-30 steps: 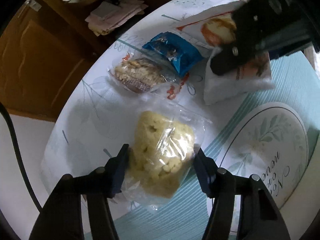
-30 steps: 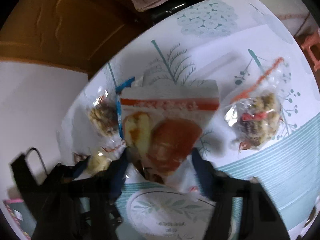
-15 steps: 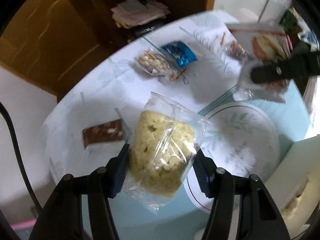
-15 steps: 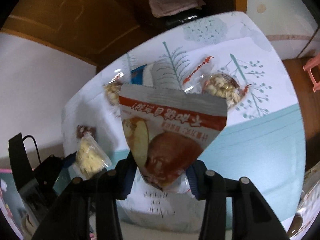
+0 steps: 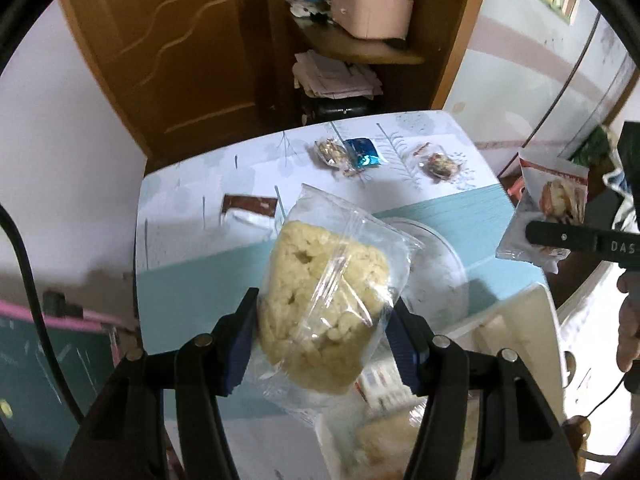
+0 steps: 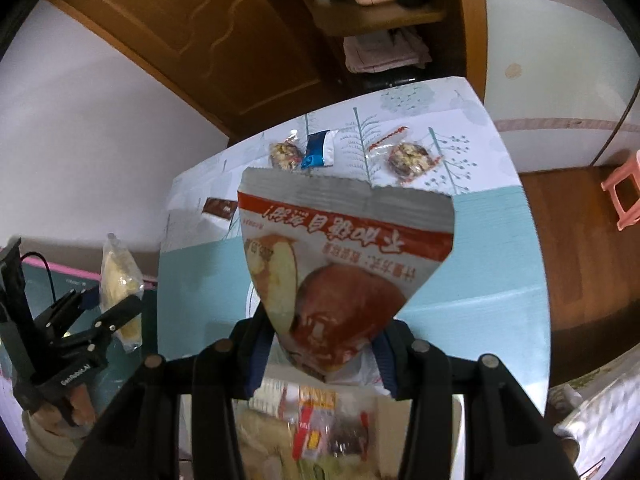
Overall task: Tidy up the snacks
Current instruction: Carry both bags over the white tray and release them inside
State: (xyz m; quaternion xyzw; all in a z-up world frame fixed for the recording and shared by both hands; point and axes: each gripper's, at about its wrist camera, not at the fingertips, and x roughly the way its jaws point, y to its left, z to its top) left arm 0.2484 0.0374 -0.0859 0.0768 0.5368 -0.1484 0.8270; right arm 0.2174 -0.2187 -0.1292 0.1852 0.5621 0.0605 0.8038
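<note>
Both grippers have risen from the table since the earlier frames, each carrying its packet, so the whole table top now shows below them. At lower centre of the left wrist view, the left gripper [image 5: 324, 340] is clamped on a clear bag [image 5: 326, 296] of pale yellow puffed snack, blue pads pressing both sides. At lower centre of the right wrist view, the right gripper [image 6: 324, 354] grasps a red-and-white pouch [image 6: 344, 264], which stands tilted with its print upside down; the pouch is pinched between the pads. The table [image 5: 192, 280] carries a white leaf-patterned cloth with a teal band. On the cloth, in the upper centre of the left wrist view, a nut pack [image 5: 330, 151] lies touching a blue packet [image 5: 363, 152]; a second nut pack [image 5: 442, 166] lies apart to the right. A brown bar [image 5: 250, 205] lies at centre left. A round plate [image 5: 436, 264] sits behind the clear bag. A white box [image 5: 516, 320] at the lower right holds blurred packets. In the right wrist view, the left gripper and its bag appear at lower left, beyond the table's left edge. A pink stool [image 6: 624, 196] stands at the right edge.
</note>
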